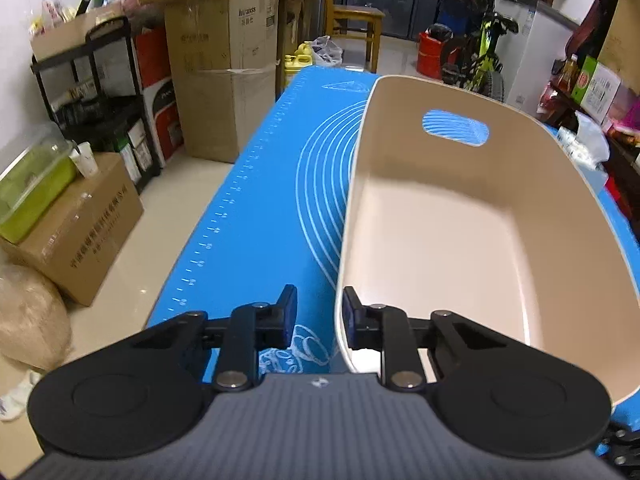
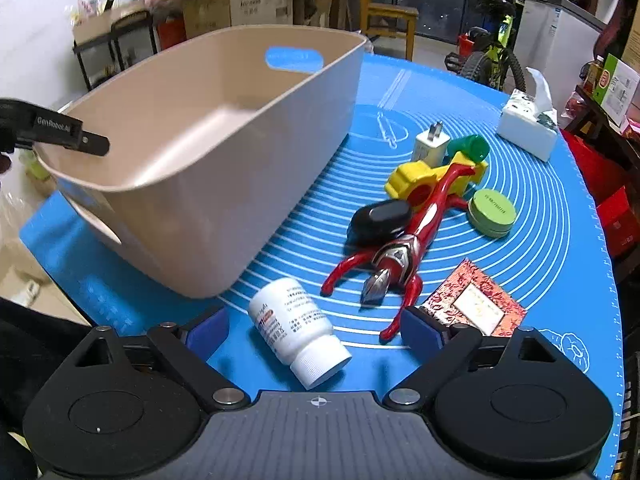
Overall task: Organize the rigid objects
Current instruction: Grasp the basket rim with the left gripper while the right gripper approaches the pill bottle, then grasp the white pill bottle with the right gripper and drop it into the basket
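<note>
Right wrist view shows the bin [image 2: 208,184] empty, every item including the white bottle [image 2: 298,330] unsorted beneath the wide right tool [image 2: 316,330], while the left tool [image 1: 320,316] narrows astride the bin's rim, pads not pressing.

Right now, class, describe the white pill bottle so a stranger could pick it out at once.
Start at the beige bin on the blue mat. Just off its near corner, the white pill bottle lies on its side. It is the only white cylinder with a ribbed cap.

a blue silicone mat [image 2: 540,216] carried a beige bin [image 2: 224,184]; right of the bin lay a white pill bottle [image 2: 296,328], a red figure [image 2: 404,248], a green tin [image 2: 492,212] and a tissue pack [image 2: 528,128].
</note>
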